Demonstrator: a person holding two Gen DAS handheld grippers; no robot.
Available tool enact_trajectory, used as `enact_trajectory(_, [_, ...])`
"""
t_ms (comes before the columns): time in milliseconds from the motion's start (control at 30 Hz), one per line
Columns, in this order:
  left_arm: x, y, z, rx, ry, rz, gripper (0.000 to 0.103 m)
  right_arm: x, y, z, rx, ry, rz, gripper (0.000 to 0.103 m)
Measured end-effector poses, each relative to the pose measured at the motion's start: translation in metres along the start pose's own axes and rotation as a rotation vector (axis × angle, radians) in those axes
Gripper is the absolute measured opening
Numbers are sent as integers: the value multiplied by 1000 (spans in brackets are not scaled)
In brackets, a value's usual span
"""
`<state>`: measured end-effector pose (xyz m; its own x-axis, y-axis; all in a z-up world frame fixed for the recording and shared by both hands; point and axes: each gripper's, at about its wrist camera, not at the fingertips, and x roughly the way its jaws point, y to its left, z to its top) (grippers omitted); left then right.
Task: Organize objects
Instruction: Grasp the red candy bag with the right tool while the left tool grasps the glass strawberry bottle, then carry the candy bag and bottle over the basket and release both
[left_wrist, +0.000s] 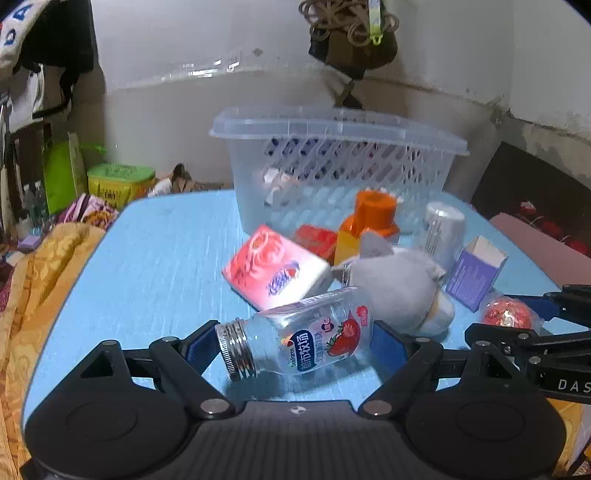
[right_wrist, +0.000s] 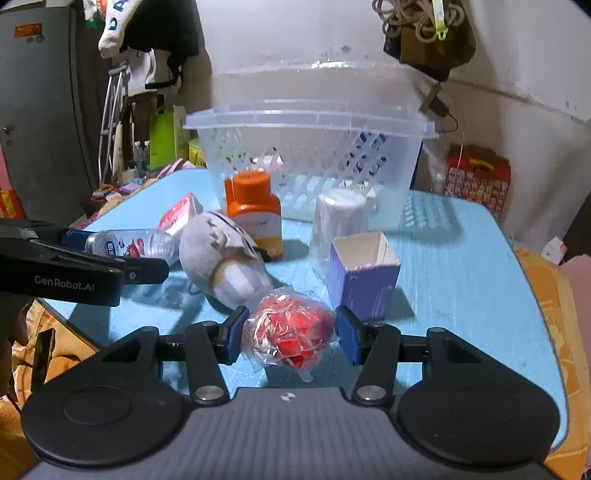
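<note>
Blue tabletop, cluttered; clear lattice basket at the far edge against the wall. Left gripper brackets a lying yogurt bottle — pads near each end, contact uncertain; cannot tell if clamped. Right gripper straddles a red wrapped ball, left pad touching the film, right pad just off it — not yet closed. Advice: close squarely across each item's middle, lift clear of the grey plush, then carry over the basket rim.
</note>
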<state>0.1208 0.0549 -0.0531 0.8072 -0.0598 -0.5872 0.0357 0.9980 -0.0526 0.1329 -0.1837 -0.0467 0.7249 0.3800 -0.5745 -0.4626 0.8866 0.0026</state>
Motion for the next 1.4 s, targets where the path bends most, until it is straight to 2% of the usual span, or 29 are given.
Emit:
enact_trajectory(200, [-11, -4, 4, 19, -60, 6, 88, -15, -1, 4, -27, -88, -1, 54])
enact_trajectory(567, [-26, -4, 12, 18, -142, 3, 88, -35, -17, 12, 31, -171, 44, 55])
enact_trajectory(833, [-38, -1, 21, 0, -207, -9, 88, -43, -26, 15, 67, -201, 83, 55])
enact_trajectory(1000, [-42, 0, 30, -23, -239, -31, 88, -51, -32, 26, 75, -269, 91, 55])
enact_trajectory(1200, [-40, 5, 34, -35, -248, -41, 88, -45, -37, 25, 103, -239, 115, 55])
enact_trajectory(1300, [-39, 8, 43, -64, -257, -53, 88, -43, -38, 41, 106, -258, 111, 55])
enact_trajectory(1400, [-35, 10, 73, -100, -278, -81, 88, -34, -38, 77, 73, -303, 71, 55])
